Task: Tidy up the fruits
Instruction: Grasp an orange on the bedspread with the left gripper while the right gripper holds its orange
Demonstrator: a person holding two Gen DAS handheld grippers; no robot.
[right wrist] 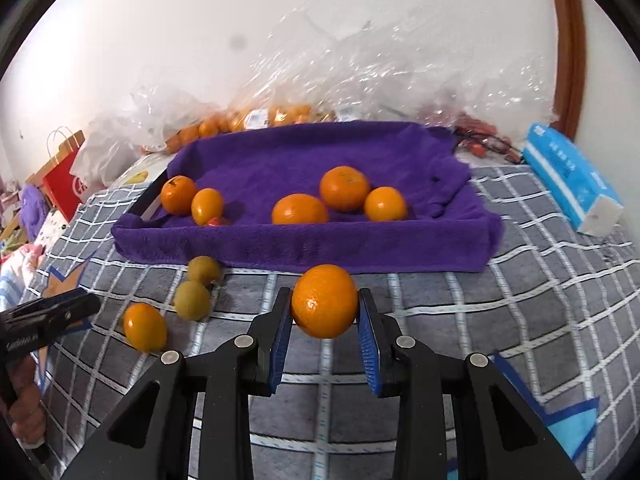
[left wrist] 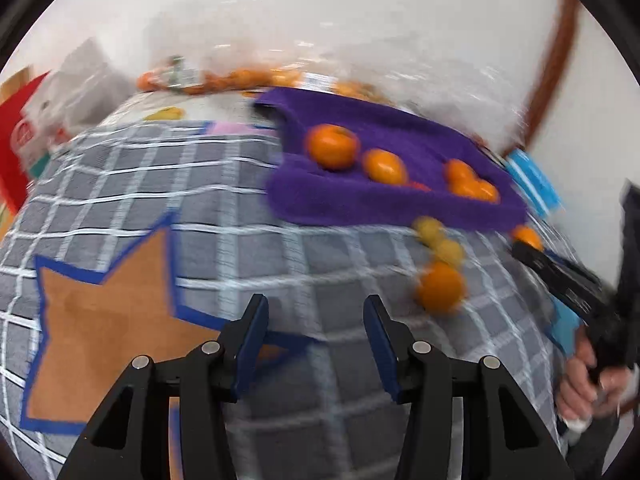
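**One orange gripped, the other tongs empty over the checked cloth**

In the right wrist view, the right gripper (right wrist: 325, 308) sat at the lower centre of the frame, its blue-padded jaws pressed on either side of an orange (right wrist: 324, 301) held clear above the grey checked cloth (right wrist: 500, 320). Just beyond the fruit, across the middle of the frame, lay a purple towel-lined tray (right wrist: 304, 246) with five oranges inside: two at its left end (right wrist: 179, 195), three nearer the right (right wrist: 345, 188). A small red thing peeked up beside the left pair; I could not tell what it was. On the cloth in front of the tray, at lower left, rested two yellow-green fruits (right wrist: 192, 300) and one loose orange (right wrist: 145, 327). A blue tissue pack (right wrist: 568, 184) lay at the right, crumpled clear plastic (right wrist: 360, 60) behind the tray.

In the left wrist view, blurred throughout, the left gripper (left wrist: 316, 312) stood at the bottom centre with its jaws partly apart and nothing between them, over the cloth beside an orange star patch (left wrist: 104, 320). The tray appeared at upper right.
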